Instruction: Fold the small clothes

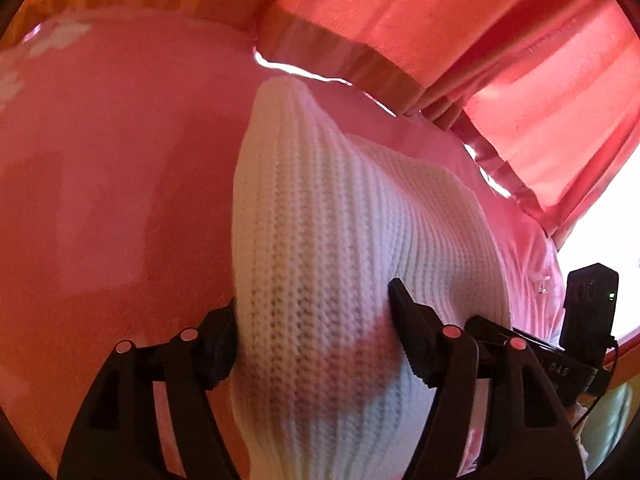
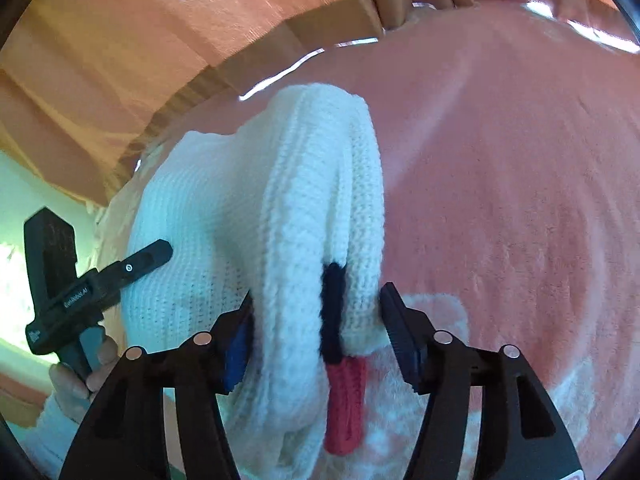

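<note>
A white knitted garment (image 1: pixel 320 216) with a dark and a red trim (image 2: pixel 344 404) lies bunched on a pink fleece surface (image 1: pixel 112 184). My left gripper (image 1: pixel 316 316) has its jaws pressed into a thick fold of the knit. My right gripper (image 2: pixel 316 320) has its jaws pressed against another bunch of the same garment (image 2: pixel 320 208), near the dark trim (image 2: pixel 332 312). The left gripper also shows in the right wrist view (image 2: pixel 80 288), held by a hand against the garment's left side. The right gripper's body shows in the left wrist view (image 1: pixel 580 344).
Pink-red curtains (image 1: pixel 480 32) with a striped band hang just behind the surface's far edge. A bright window area (image 1: pixel 608 248) lies to the right. The pink surface (image 2: pixel 520 184) has white patterned patches.
</note>
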